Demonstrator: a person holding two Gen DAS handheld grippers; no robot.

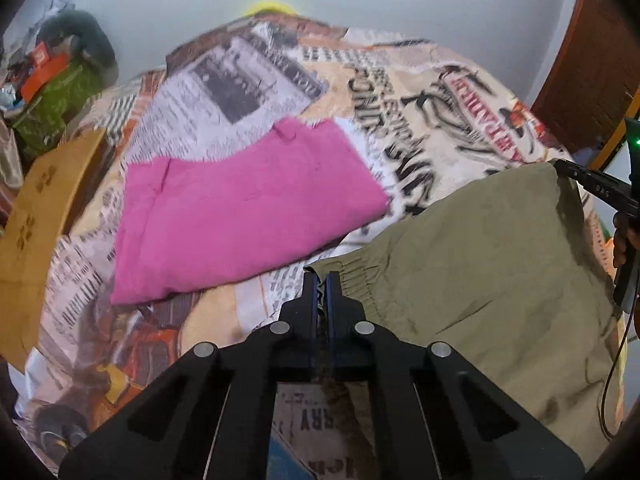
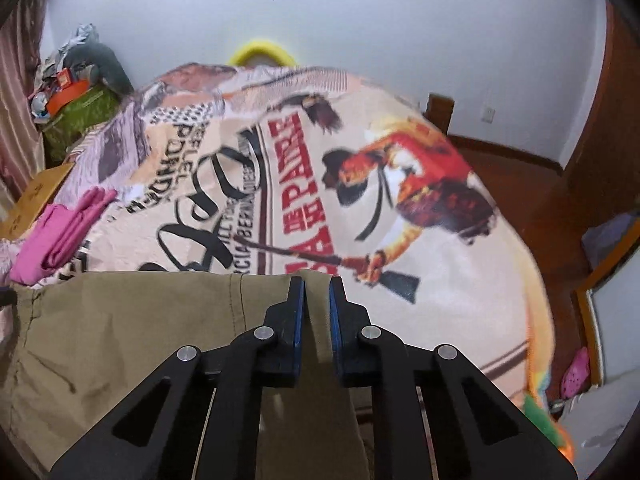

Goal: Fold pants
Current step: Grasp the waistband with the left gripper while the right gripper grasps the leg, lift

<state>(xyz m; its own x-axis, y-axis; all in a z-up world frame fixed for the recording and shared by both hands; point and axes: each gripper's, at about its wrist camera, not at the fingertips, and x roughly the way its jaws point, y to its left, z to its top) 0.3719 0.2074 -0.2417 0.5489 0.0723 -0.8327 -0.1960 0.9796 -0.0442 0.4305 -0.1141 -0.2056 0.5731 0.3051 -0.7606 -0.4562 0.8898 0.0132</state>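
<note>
Olive khaki pants (image 1: 480, 264) hang stretched above a bed with a printed cover (image 1: 248, 80). My left gripper (image 1: 321, 280) is shut on the elastic waistband at one corner. In the left wrist view the right gripper (image 1: 560, 166) holds the far corner of the same edge. In the right wrist view my right gripper (image 2: 318, 286) is shut on the upper edge of the pants (image 2: 120, 320), and the cloth runs off to the left below it.
Folded pink pants (image 1: 240, 208) lie on the bed cover (image 2: 400, 160) and show at the left of the right wrist view (image 2: 60, 232). A cardboard box (image 1: 40, 216) and a cluttered pile (image 1: 56, 80) stand at the left. A wooden floor (image 2: 540, 184) lies at the right.
</note>
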